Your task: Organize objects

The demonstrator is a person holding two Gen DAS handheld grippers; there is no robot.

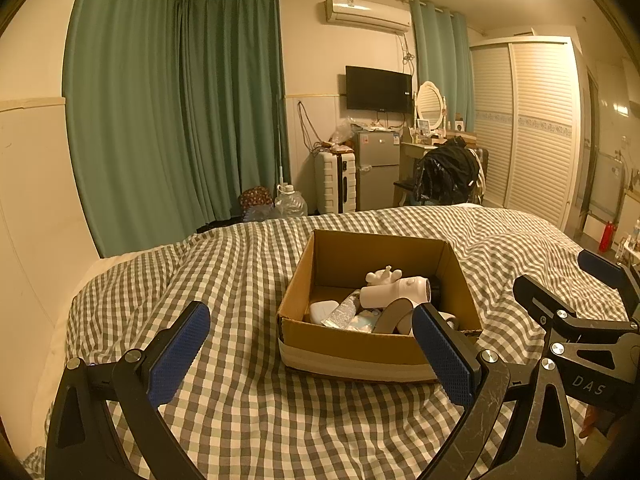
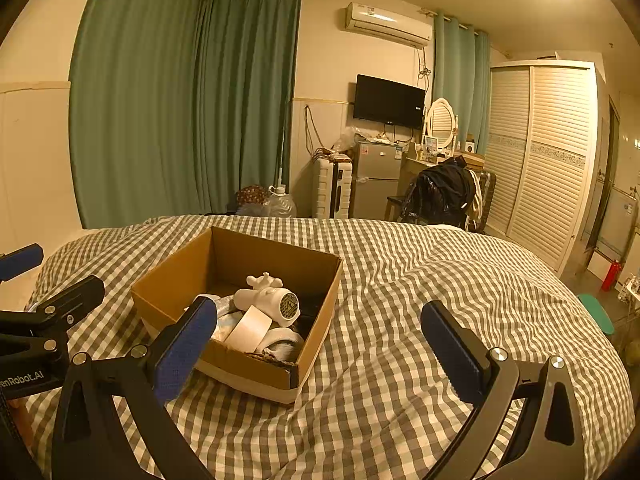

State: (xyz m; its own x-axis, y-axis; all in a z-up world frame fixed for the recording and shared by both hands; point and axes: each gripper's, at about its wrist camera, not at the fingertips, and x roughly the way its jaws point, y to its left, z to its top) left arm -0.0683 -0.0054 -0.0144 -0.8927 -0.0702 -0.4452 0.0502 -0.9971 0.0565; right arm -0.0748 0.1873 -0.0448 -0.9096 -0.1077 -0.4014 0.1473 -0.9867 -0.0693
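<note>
An open cardboard box (image 1: 352, 342) sits on a checked bed cover (image 1: 224, 264); it also shows in the right wrist view (image 2: 168, 280). Inside lie a white cylindrical device (image 1: 394, 290) (image 2: 266, 300), a white figurine (image 1: 382, 276) (image 2: 264, 281), a silver tube (image 1: 344, 312), a white case (image 1: 322, 310) and a tape roll (image 2: 250, 328). My left gripper (image 1: 310, 354) is open and empty, just short of the box's near wall. My right gripper (image 2: 318, 354) is open and empty, to the right of the box. The right gripper shows at the right of the left wrist view (image 1: 560, 284).
The bed cover (image 2: 420, 280) spreads wide to the right of the box. Beyond the bed stand a white suitcase (image 1: 334, 182), a small fridge (image 1: 376, 168), a chair with a black jacket (image 1: 446, 174), green curtains (image 1: 160, 100) and a louvred wardrobe (image 1: 528, 128). A red extinguisher (image 1: 606, 236) stands at right.
</note>
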